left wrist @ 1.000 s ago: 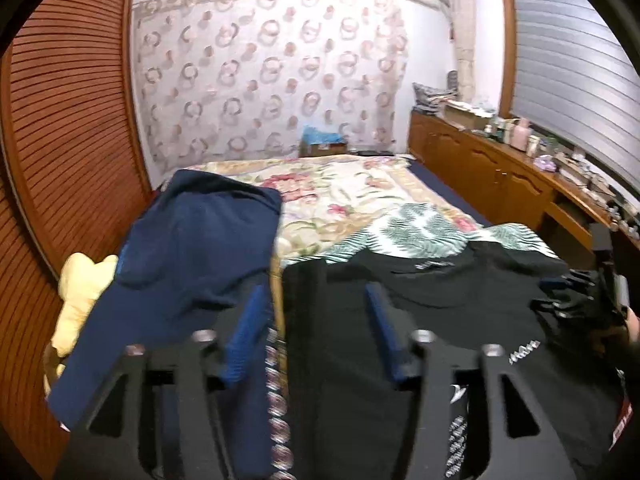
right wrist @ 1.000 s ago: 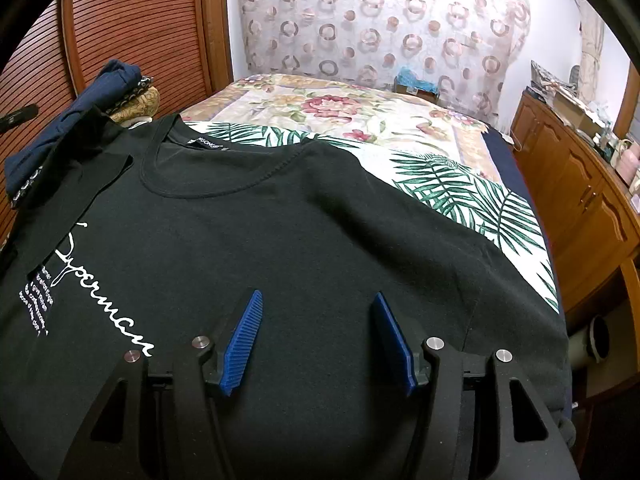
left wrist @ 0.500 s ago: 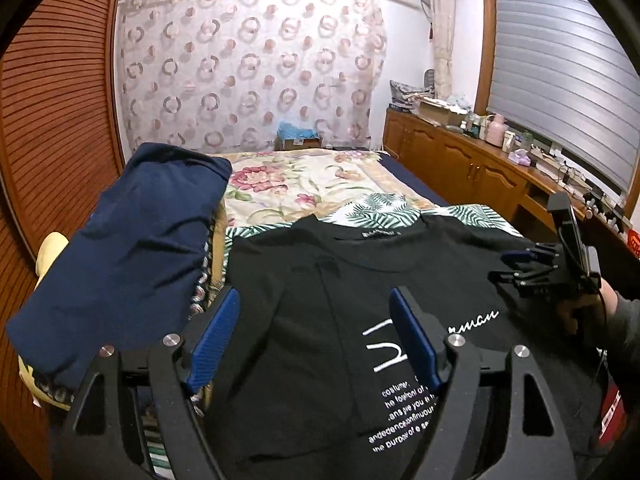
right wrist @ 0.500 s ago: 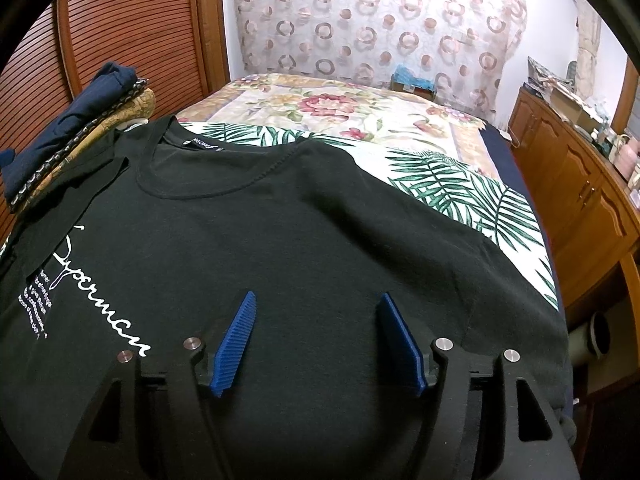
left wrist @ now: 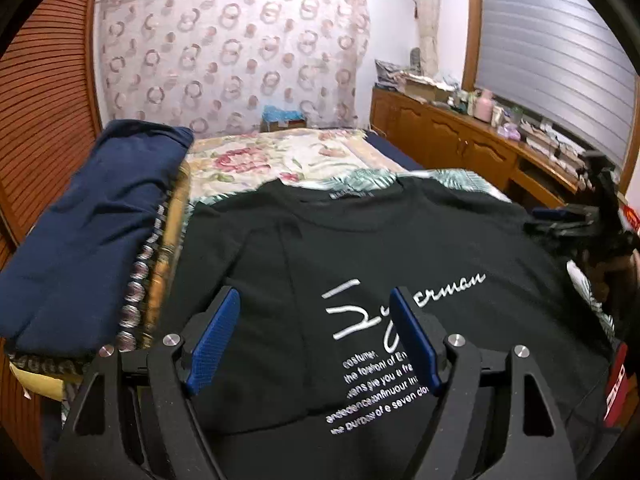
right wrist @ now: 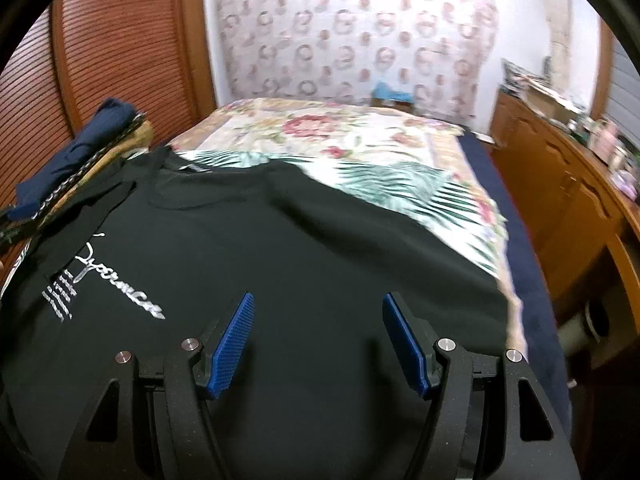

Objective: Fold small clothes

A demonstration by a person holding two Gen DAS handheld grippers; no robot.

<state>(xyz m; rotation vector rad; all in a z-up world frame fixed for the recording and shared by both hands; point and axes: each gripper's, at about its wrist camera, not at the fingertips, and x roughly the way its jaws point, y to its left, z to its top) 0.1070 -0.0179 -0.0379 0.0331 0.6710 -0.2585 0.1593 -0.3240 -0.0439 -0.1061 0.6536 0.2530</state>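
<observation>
My left gripper (left wrist: 314, 334) holds its blue ribbed pads wide apart, gripping nothing, above the black cotton T-shirt with white script lettering (left wrist: 400, 248). My right gripper (right wrist: 318, 336) is spread just as wide over the shirt's plain side (right wrist: 300, 264). The shirt lies flat, print up, on the floral and palm-leaf bedspread (right wrist: 360, 148), collar toward the far patterned curtain (left wrist: 240, 52), its length running away from me. Only the left view shows the full printed text and my right gripper (left wrist: 568, 216) at the shirt's edge; the folded navy garment (left wrist: 96, 220) lies left of the shirt.
</observation>
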